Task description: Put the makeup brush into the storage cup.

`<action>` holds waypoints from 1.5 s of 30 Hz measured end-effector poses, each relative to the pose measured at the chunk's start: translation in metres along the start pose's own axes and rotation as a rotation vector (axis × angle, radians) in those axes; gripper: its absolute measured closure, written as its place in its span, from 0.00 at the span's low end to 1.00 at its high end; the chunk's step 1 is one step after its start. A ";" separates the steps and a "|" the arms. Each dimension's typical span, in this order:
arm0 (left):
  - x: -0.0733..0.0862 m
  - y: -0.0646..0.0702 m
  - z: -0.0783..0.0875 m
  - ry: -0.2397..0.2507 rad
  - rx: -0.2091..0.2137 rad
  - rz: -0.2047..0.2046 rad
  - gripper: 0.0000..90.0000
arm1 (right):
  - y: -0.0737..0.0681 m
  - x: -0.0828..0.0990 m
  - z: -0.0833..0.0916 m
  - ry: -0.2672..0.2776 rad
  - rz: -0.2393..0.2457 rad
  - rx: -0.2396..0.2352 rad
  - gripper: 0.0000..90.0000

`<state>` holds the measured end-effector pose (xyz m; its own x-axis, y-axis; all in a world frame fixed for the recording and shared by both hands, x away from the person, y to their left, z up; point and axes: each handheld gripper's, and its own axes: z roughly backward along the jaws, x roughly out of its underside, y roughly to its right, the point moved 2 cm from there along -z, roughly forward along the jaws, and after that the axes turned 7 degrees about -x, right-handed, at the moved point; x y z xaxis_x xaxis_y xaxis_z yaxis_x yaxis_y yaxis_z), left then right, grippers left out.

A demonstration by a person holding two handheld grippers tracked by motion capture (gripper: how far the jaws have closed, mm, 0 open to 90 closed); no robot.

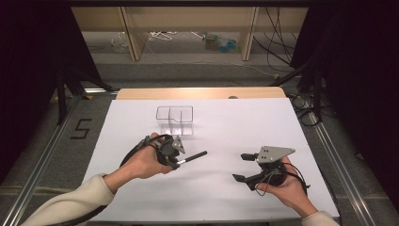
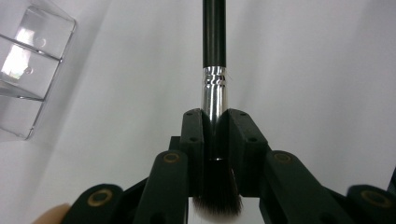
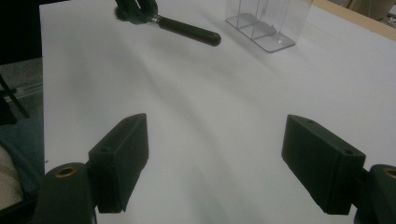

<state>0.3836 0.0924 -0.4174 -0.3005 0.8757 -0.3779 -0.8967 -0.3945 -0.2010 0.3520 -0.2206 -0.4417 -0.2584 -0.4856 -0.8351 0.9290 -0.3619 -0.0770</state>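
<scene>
A makeup brush [image 2: 214, 88] with a black handle and silver ferrule is clamped in my left gripper [image 2: 215, 123], shut on the ferrule, with the dark bristles behind the jaws. From above, the brush [image 1: 193, 157] sticks out to the right of the left gripper [image 1: 175, 162], just in front of a clear plastic organizer [image 1: 175, 120] with dividers. My right gripper [image 1: 241, 166] rests at the lower right, jaws wide open with nothing between them; in the right gripper view its gap [image 3: 217, 168] frames bare white surface, with the brush handle [image 3: 189, 31] and the organizer [image 3: 266, 23] farther off.
A white sheet [image 1: 235, 122] covers the table, whose wooden edge [image 1: 202, 92] shows at the back. Metal rails run along both sides of the table. Shelving with cables and small items stands on the floor behind.
</scene>
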 end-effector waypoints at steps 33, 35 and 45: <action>-0.027 0.042 0.007 0.034 0.072 -0.172 0.85 | -0.007 -0.011 -0.026 -0.015 0.042 -0.136 0.27; -0.028 0.042 0.007 0.034 0.072 -0.178 0.85 | -0.007 -0.012 -0.028 -0.017 0.041 -0.139 0.27; -0.032 0.046 0.008 0.045 0.078 -0.195 0.85 | -0.009 -0.015 -0.037 -0.029 0.052 -0.167 0.29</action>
<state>0.3487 0.0489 -0.4072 -0.1060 0.9191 -0.3794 -0.9594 -0.1948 -0.2039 0.3575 -0.1810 -0.4485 -0.2137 -0.5239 -0.8246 0.9719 -0.1993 -0.1253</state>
